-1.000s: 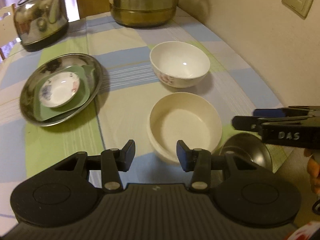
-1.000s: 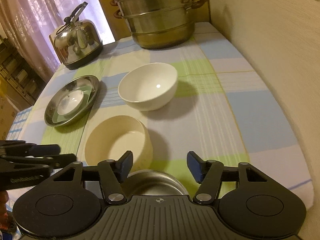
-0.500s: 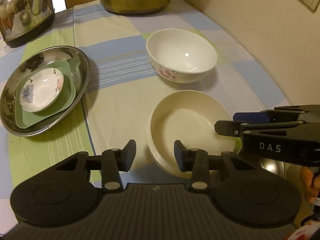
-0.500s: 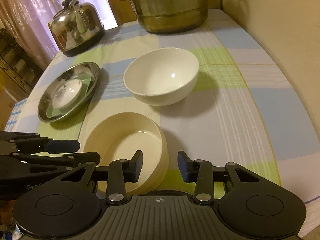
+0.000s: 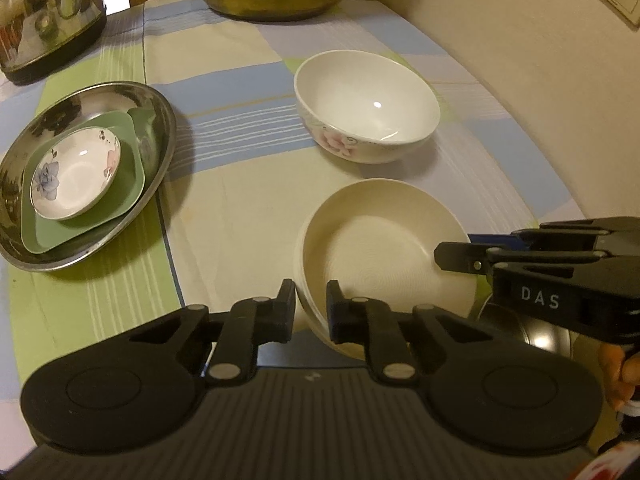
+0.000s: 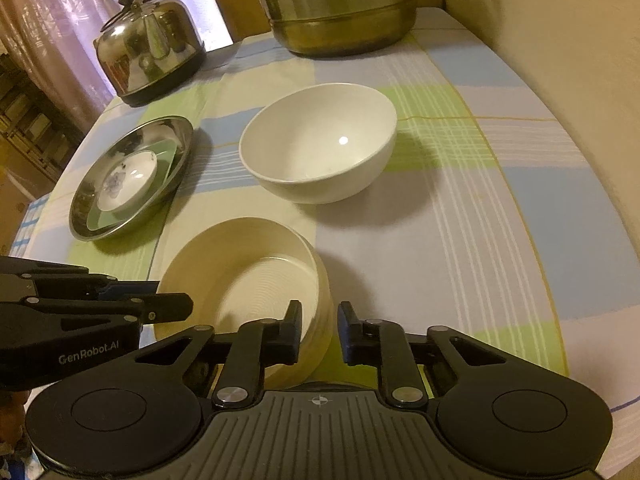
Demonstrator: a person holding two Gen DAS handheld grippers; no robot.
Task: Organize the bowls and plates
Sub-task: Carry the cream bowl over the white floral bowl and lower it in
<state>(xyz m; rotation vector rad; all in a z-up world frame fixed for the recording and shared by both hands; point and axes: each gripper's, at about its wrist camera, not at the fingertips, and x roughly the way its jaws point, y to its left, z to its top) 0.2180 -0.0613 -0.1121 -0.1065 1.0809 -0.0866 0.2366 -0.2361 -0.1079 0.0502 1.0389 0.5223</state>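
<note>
Since the earlier frames both grippers have come down onto the cream bowl (image 5: pixel 384 248) and their jaws have just been closing, with the bowl's wall between them. The left gripper (image 5: pixel 311 312) now clamps the near rim on one side, one pad outside the wall and one inside; the right gripper (image 6: pixel 319 330) pinches the opposite part of the rim the same way. The cream bowl sits on the checked tablecloth (image 6: pixel 480 208), just in front of the white flowered bowl (image 5: pixel 366 106) and partly over a dark metal dish (image 5: pixel 532 332) at the table's edge. To the left, well apart, the steel plate (image 5: pixel 160 120) already carries a green dish (image 5: pixel 124 200) and a small painted saucer (image 5: pixel 76 178). The step in hand looks like a two-handed pickup of the cream bowl. The next move probably calls for a level, matched lift, so the rim does not slip or twist, then nesting with another bowl.
</note>
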